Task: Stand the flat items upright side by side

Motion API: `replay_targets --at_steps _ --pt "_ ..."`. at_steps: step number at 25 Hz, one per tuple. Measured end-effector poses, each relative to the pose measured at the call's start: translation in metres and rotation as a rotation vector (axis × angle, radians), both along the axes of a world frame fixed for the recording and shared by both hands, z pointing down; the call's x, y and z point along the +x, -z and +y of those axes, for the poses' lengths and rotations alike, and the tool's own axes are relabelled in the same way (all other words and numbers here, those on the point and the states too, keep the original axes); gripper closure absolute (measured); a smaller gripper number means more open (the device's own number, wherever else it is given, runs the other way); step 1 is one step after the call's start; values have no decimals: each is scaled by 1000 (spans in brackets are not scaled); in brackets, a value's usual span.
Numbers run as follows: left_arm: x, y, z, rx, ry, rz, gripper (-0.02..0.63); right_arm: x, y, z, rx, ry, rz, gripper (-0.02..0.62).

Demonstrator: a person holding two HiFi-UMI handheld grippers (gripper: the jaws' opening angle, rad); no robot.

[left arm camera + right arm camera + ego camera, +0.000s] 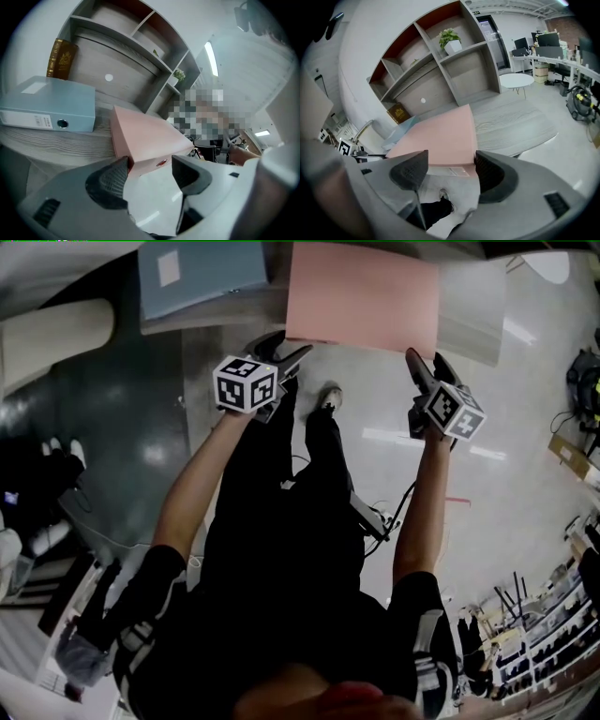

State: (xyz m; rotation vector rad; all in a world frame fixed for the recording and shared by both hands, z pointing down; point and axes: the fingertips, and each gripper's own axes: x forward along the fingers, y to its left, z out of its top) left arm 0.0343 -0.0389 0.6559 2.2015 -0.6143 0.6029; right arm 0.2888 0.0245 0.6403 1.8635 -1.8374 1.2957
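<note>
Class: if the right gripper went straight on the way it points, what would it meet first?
Probably the near edge of the pink box, flat on the desk: it lies straight ahead between the open jaws of the right gripper. How far off is unclear.

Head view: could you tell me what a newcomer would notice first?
A pink box lies flat at the near edge of the table, top centre. The left tool and right tool, both open, point at its near corners; a blue binder lies flat to its left.

Black top (281, 615), probably black trousers (314, 460); left tool (289, 345) and right tool (427, 360) carry marker cubes (246, 382) (457, 411).
</note>
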Motion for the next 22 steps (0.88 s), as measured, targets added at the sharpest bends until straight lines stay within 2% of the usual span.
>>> replay_targets --at_steps 3,8,13,22 --pt "-3 -5 15 -13 17 0 304 -4 -6 16 -16 17 -2 276" --pt "-15 -19 33 -9 26 -27 303 -14 -19 30 -29 -12 -24 276" --pt "-20 -41 30 -44 55 -39 304 -18 -36 34 -37 -41 -62 276" --pt "-25 -42 20 7 58 -70 334 -18 -35 35 -8 -71 -61 272"
